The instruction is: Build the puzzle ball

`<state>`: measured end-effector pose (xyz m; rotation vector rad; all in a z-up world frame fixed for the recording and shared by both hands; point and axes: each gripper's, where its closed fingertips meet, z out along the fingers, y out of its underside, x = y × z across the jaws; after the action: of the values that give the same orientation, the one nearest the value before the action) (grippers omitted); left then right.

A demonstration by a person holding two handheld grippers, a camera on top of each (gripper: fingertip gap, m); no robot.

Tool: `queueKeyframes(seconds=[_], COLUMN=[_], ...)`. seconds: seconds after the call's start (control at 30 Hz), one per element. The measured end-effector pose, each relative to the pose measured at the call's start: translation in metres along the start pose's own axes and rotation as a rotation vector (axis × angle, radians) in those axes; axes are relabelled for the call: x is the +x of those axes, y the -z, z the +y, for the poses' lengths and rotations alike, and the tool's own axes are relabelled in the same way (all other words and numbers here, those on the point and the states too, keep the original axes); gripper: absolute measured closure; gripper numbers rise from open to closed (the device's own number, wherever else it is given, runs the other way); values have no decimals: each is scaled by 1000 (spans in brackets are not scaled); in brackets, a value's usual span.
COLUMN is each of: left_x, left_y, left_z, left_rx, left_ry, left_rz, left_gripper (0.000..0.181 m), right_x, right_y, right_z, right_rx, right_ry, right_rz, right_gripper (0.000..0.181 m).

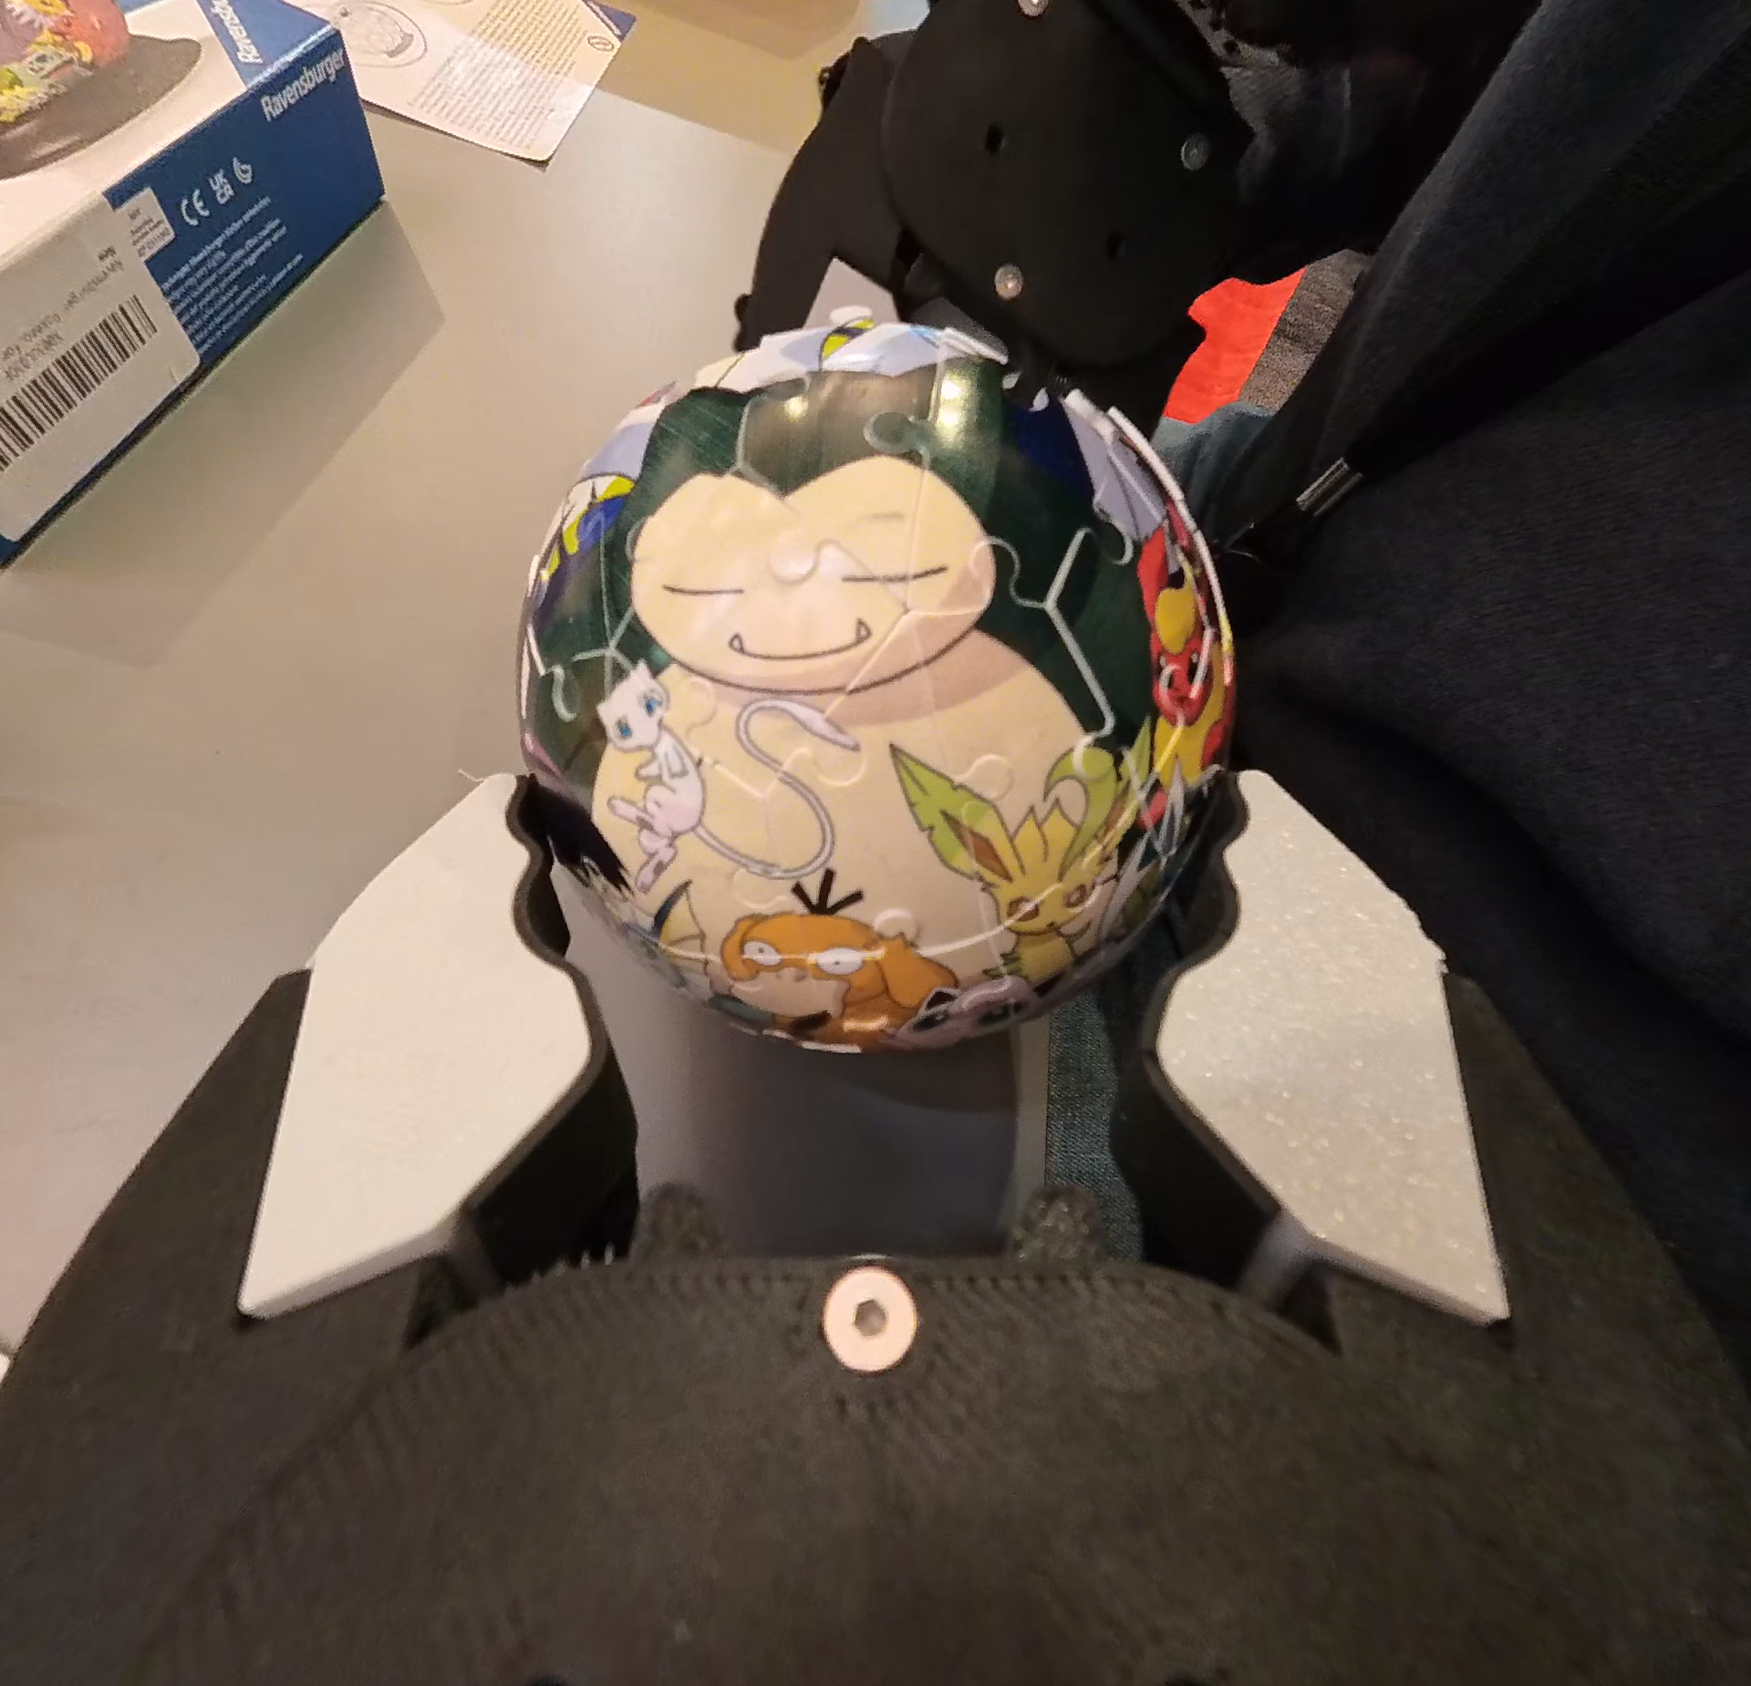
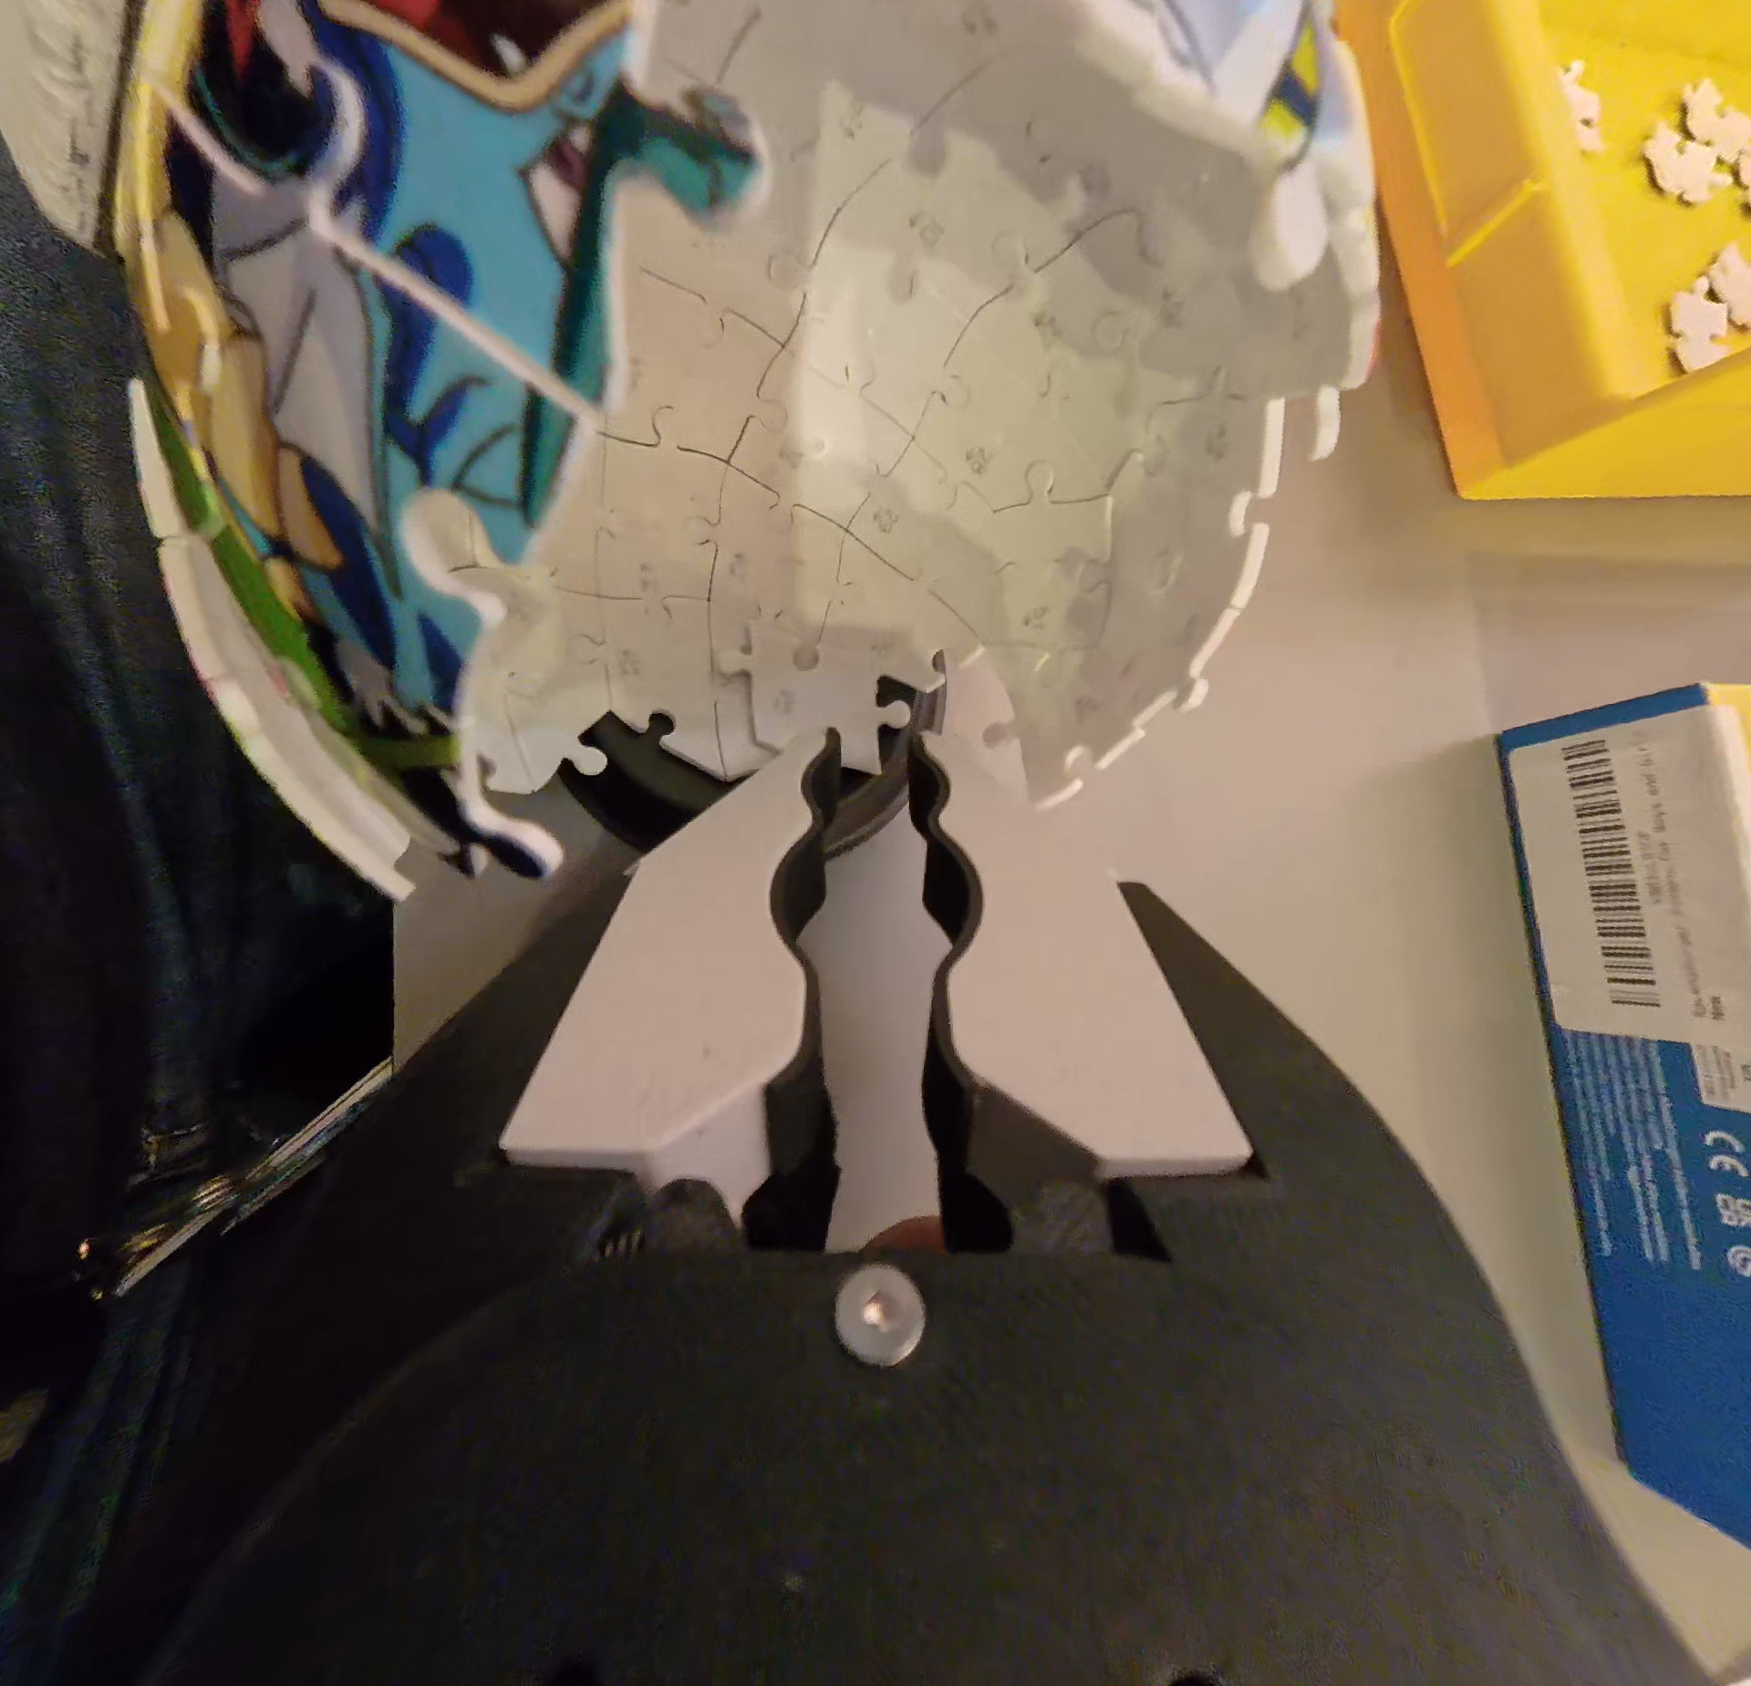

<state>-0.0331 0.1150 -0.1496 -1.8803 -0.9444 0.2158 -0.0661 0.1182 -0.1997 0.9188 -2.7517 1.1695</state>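
A: Where is the puzzle ball (image 1: pixel 872 684) now?

B: Between the left gripper's (image 1: pixel 876 812) wide fingers, which seem to touch its sides; firm grip, I cannot tell.

A: And the right gripper (image 2: pixel 867 750)?

B: At the ball's open edge, fingers narrow, maybe pinching a white piece (image 2: pixel 815 693).

It looks like an indoor desk or hobby-table setup, though whether in a home, an office or a lab cannot be told. A smooth pale table (image 1: pixel 313 693) under warm light serves as the worktop. On it lies a blue puzzle box (image 1: pixel 180 219) with a barcode sticker. Just beyond the box lies an unfolded instruction sheet (image 1: pixel 502 49). A yellow plastic bin (image 2: pixel 1554 248) with loose white puzzle pieces (image 2: pixel 1687 163) stands near the box. A person in dark clothing (image 1: pixel 1535 598) sits at the table edge, well to the side of the box.
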Motion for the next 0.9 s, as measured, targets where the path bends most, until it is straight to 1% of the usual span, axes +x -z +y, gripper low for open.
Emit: queueKeyframes(seconds=[0.13, 0.27, 0.4, 0.5, 0.67, 0.77, 0.9], left_x=[0, 0, 1, 1, 1, 1, 1], left_y=[0, 0, -1, 0, 0, 0, -1], left_z=[0, 0, 0, 0, 0, 0, 0], left_rx=[1, 2, 1, -1, 1, 2, 5], left_ry=[0, -1, -3, -4, -3, -2, 0], left_rz=[0, 1, 3, 2, 4, 5, 8], left_gripper=[54, 54, 54, 54, 54, 54, 54], right_x=[0, -12, -17, -16, -9, -17, -21], right_y=[3, 5, -8, -12, -12, -6, -14], right_z=[-1, -16, -10, -11, -11, -20, -14], right_rx=[12, 88, 44, 43, 26, 83, 45], right_ry=[-5, 9, 78, 80, 96, 64, 96], right_rz=[24, -45, -64, -68, -19, -87, -113], right_gripper=[171, 169, 170, 172, 175, 173, 172])
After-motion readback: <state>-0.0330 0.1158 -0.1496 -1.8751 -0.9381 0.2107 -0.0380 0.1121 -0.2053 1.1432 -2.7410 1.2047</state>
